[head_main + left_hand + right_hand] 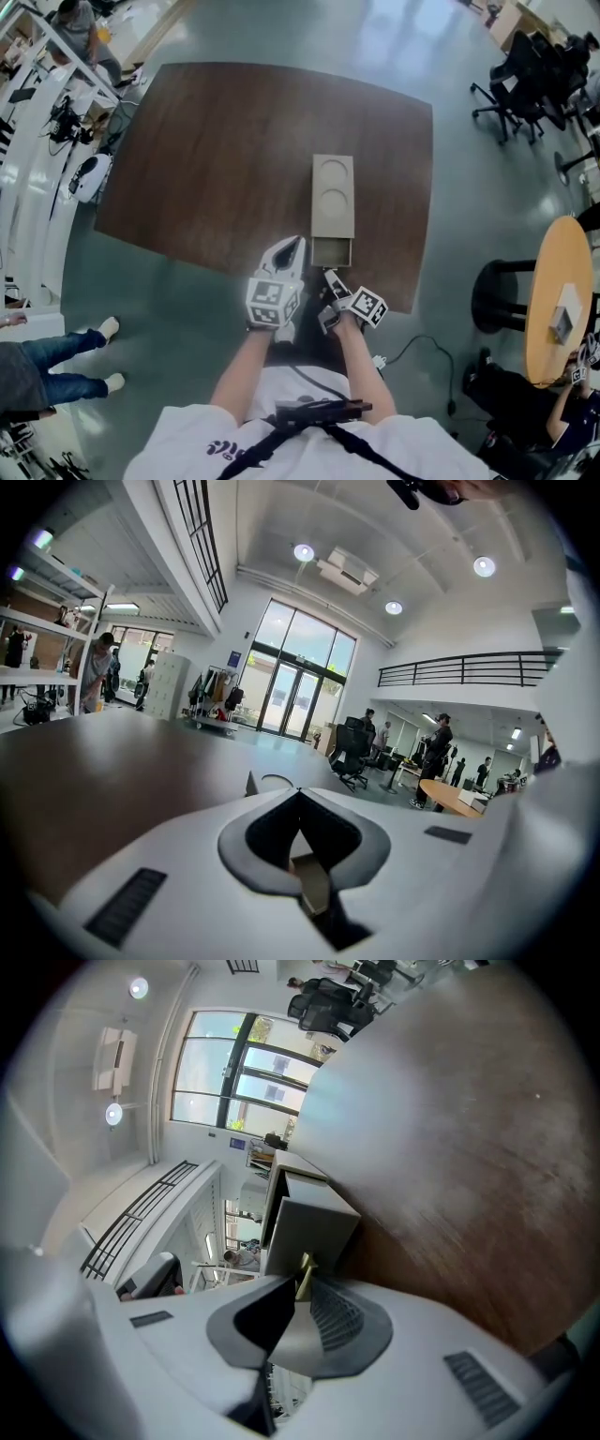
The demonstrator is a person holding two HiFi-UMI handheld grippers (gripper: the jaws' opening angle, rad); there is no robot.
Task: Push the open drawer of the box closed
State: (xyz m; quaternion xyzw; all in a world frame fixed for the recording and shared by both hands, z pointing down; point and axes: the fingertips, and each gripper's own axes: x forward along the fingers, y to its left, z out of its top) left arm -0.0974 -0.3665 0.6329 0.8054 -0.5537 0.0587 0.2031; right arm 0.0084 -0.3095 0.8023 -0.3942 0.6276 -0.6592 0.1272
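Observation:
A beige box (pixel 333 192) with two round recesses on top lies on the dark wooden table (pixel 216 159). Its drawer (pixel 331 251) stands pulled out toward the table's near edge. My left gripper (pixel 292 246) hovers just left of the drawer, fingertips together. My right gripper (pixel 330 277) is just in front of the drawer, apart from it. In the right gripper view the drawer front (pixel 305 1227) fills the space right ahead of the shut gripper (pixel 303 1274). In the left gripper view the box (pixel 267 782) peeks over the shut gripper (pixel 298 791).
The table's near edge (pixel 281 281) runs under both grippers. A round light wooden table (pixel 562 300), a black stool (pixel 502 291) and office chairs (pixel 525 70) stand to the right. A person's legs (pixel 66 361) are at the left, and a cable (pixel 412 352) lies on the floor.

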